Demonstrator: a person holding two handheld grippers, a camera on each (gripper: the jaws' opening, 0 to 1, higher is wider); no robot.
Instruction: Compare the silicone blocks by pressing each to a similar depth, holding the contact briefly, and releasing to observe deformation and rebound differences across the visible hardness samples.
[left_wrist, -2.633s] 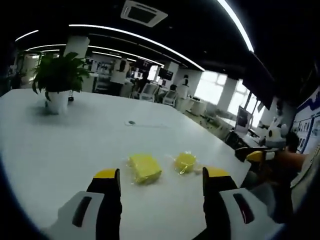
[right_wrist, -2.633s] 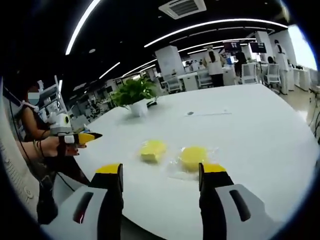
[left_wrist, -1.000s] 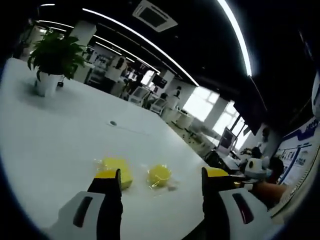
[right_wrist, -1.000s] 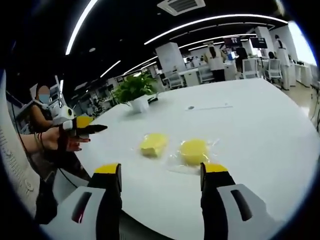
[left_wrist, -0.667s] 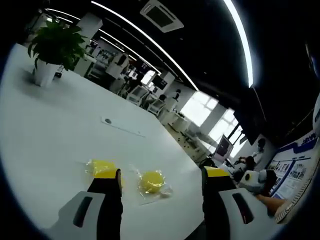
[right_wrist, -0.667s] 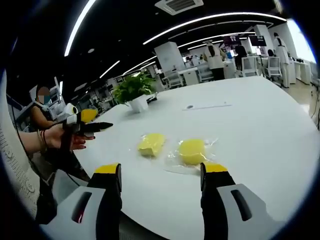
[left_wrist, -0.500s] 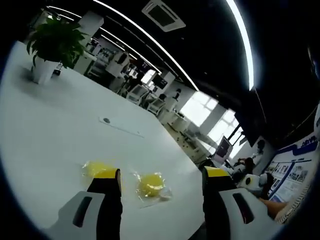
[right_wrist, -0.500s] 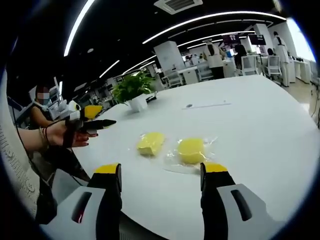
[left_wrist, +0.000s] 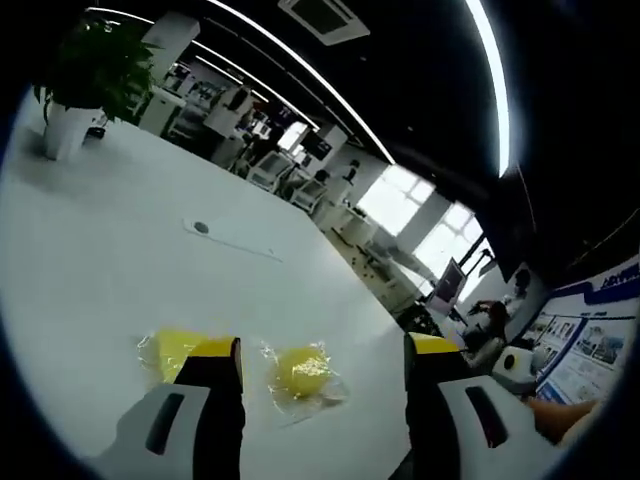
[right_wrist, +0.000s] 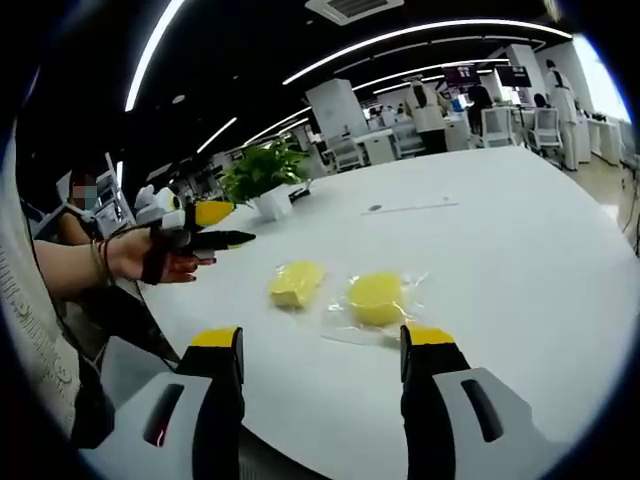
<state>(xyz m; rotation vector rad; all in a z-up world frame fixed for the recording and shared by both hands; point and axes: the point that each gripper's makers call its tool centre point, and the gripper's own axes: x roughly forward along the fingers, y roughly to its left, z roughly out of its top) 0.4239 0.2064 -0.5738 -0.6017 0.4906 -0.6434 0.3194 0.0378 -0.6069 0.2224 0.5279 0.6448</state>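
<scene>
1. The round yellow silicone block (right_wrist: 376, 297) lies flat inside a clear plastic bag (right_wrist: 340, 322) on the white table (right_wrist: 500, 240), near the table edge closest to the person.
2. The rectangular yellow silicone block (right_wrist: 293, 283) lies just beside it, apart from it, on the side toward the potted plant (right_wrist: 262, 180) that stands farther in on the table.
3. In the left gripper view the round block (left_wrist: 303, 368) in its crinkled bag sits between the jaws of the left claw (left_wrist: 320, 350), beyond their tips; the rectangular block (left_wrist: 172, 348), also wrapped in clear plastic, is partly hidden behind one jaw.
4. The left claw has its jaws spread wide with nothing between them, above the table and not touching either block.
5. The right claw (right_wrist: 320, 338) likewise has its jaws parted and holds nothing, hovering short of the two blocks at the near table edge.
6. In the right gripper view the person's left hand (right_wrist: 150, 255) holds the left claw (right_wrist: 215, 225) beyond the table edge, its yellow-tipped jaws pointing toward the blocks.
7. A small round grommet (left_wrist: 201, 227) sits mid-table.
8. Office chairs and desks stand beyond the far table edge, under long ceiling light strips (right_wrist: 420, 35).
</scene>
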